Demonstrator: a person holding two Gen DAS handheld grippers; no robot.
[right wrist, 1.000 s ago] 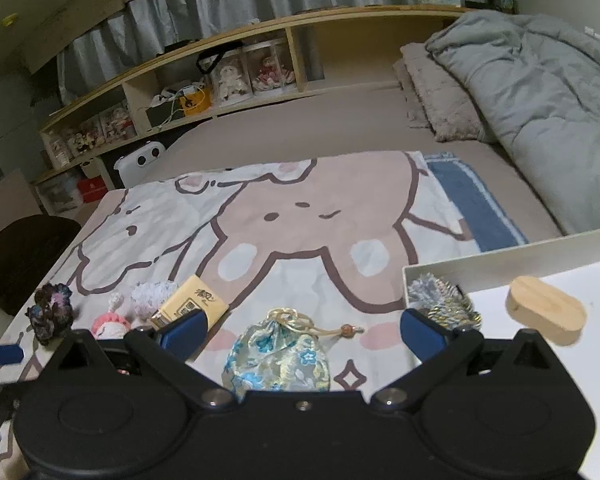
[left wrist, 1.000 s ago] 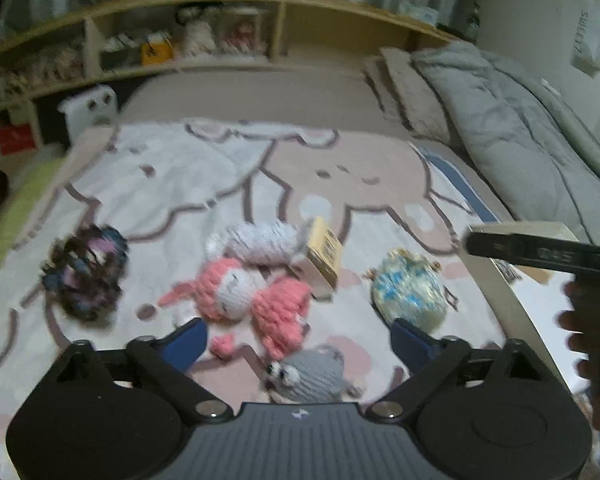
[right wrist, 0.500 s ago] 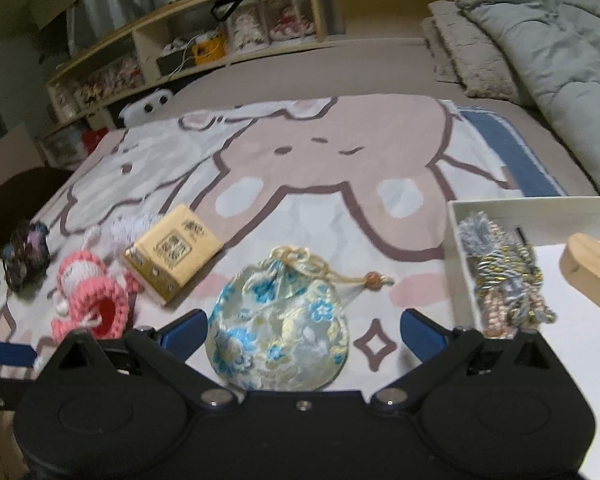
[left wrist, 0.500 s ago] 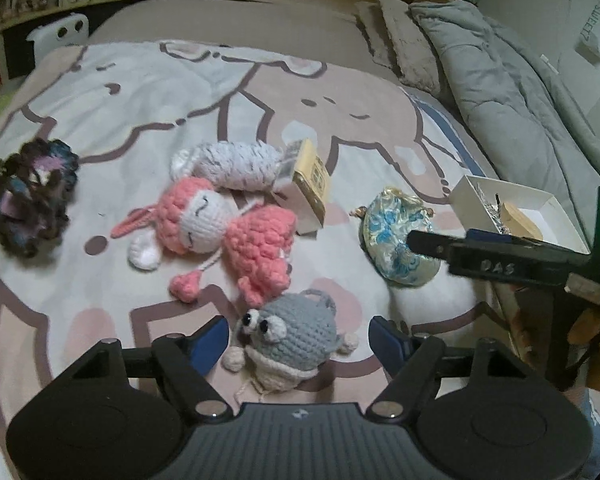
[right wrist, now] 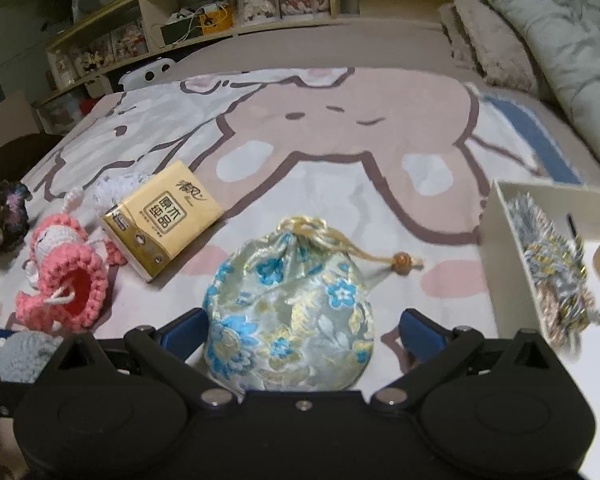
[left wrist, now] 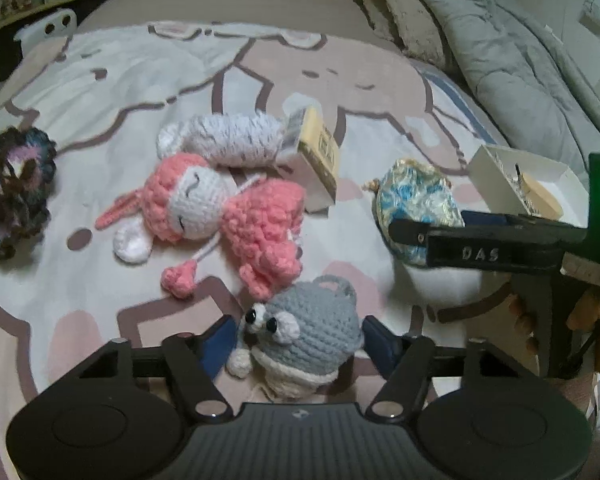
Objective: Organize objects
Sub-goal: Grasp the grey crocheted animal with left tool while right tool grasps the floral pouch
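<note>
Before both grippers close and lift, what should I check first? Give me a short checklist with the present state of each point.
1. Grey crochet toy sits between left gripper fingers, which have just been closing: ok.
2. Left pads pressing the toy: cannot tell.
3. Floral brocade drawstring pouch centred in right gripper: ok.
4. Right jaws open, gaps both sides: ok.
5. Pouch cord with wooden bead clear of fingers: ok.
6. White box has free room: cannot tell.

A home bedroom: a bed spread with a cartoon-rabbit blanket (right wrist: 340, 128), a rumpled grey duvet (right wrist: 572, 52) and pillows at one edge, wooden shelves (right wrist: 204, 20) of figurines behind
</note>
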